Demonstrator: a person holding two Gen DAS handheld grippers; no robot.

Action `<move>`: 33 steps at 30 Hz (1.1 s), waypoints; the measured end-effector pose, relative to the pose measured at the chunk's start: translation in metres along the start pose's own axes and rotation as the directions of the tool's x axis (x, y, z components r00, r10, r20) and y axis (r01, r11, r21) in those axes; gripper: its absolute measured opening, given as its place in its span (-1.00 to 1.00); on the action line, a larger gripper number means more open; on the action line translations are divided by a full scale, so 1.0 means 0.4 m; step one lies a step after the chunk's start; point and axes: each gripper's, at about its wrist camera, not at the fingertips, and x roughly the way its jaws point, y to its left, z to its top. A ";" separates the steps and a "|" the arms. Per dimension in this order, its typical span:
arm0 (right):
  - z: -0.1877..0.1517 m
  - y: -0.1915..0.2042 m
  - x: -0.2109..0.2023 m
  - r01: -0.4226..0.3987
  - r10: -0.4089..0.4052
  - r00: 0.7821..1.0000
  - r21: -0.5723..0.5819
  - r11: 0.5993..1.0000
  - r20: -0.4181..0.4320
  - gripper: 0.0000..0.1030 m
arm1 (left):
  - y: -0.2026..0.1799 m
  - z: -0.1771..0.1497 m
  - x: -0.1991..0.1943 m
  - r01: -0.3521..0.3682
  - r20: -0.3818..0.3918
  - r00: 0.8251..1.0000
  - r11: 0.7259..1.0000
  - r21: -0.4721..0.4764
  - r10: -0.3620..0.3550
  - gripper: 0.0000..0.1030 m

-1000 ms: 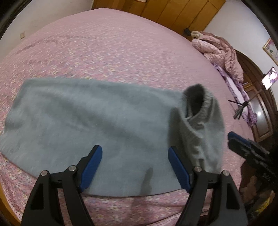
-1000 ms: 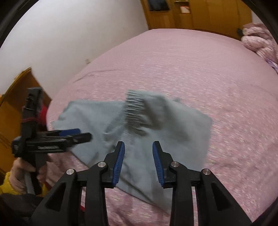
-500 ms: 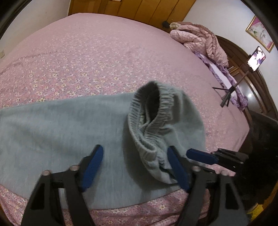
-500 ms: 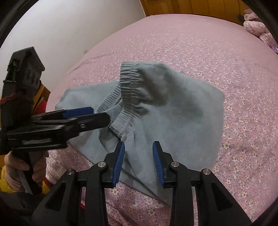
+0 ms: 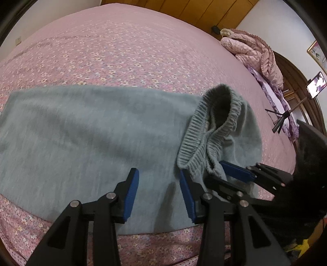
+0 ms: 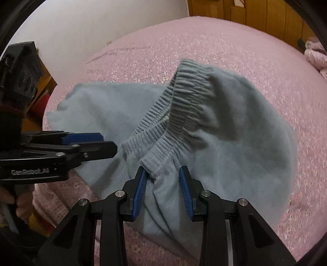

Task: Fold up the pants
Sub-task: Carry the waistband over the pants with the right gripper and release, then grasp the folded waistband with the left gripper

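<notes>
Grey-blue pants (image 5: 85, 131) lie on a pink floral bedspread (image 5: 122, 47), legs spread flat toward the left of the left-wrist view, ribbed waistband (image 5: 212, 124) bunched and standing up at the right end. Left gripper (image 5: 158, 194): jaws have just been closing, w/ a gap between the blue pads; flat pant fabric lies under that gap, pads not pressing on it. The right pad sits just beside the waistband's lower fold. Right gripper (image 6: 162, 190): jaws have also just been closing, gap remains; the waistband's corner sits between the pad tips, touching or nearly touching the left pad, but no clamp is visible. Left-wrist view only: crumpled pink quilt (image 5: 255, 53) at the bed's far right, a lit phone on a tripod (image 5: 314, 86), wooden wardrobe doors (image 5: 194, 12); right gripper enters from the right edge, tips at the waistband. Right-wrist view only: white wall (image 6: 92, 26), a hand (image 6: 14, 202) on the left gripper's handle at the lower left, and the waistband's open mouth w/ a pale label inside.
</notes>
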 end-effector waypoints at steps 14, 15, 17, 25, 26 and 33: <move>0.020 0.045 -0.001 -0.095 0.095 0.995 0.008 0.995 -0.003 -0.74 | 0.057 -0.003 -0.038 0.028 0.042 0.999 0.998 -0.062 -0.025 -0.03; 0.017 0.038 0.009 -0.108 0.109 0.994 0.034 0.994 -0.018 -0.72 | 0.055 0.000 -0.039 0.033 0.044 0.999 0.998 -0.060 -0.031 -0.02; 0.006 0.021 0.005 -0.142 0.143 0.990 0.081 0.987 -0.012 -0.67 | 0.046 0.011 -0.042 0.052 0.051 0.997 0.998 -0.048 -0.049 0.07; -0.055 -0.062 -0.130 -0.011 0.002 0.998 0.132 0.991 0.070 -0.38 | -0.081 0.061 -0.006 0.085 0.043 0.995 0.991 0.100 -0.089 0.29; -0.064 -0.077 -0.140 0.008 -0.018 0.997 0.145 0.989 0.072 -0.38 | -0.097 0.061 0.004 0.072 0.040 0.996 0.989 0.128 -0.078 0.34; -0.123 -0.176 -0.181 0.050 -0.075 0.994 0.263 0.963 0.084 -0.38 | -0.128 0.059 0.052 0.081 -0.009 0.997 0.989 0.128 -0.081 0.38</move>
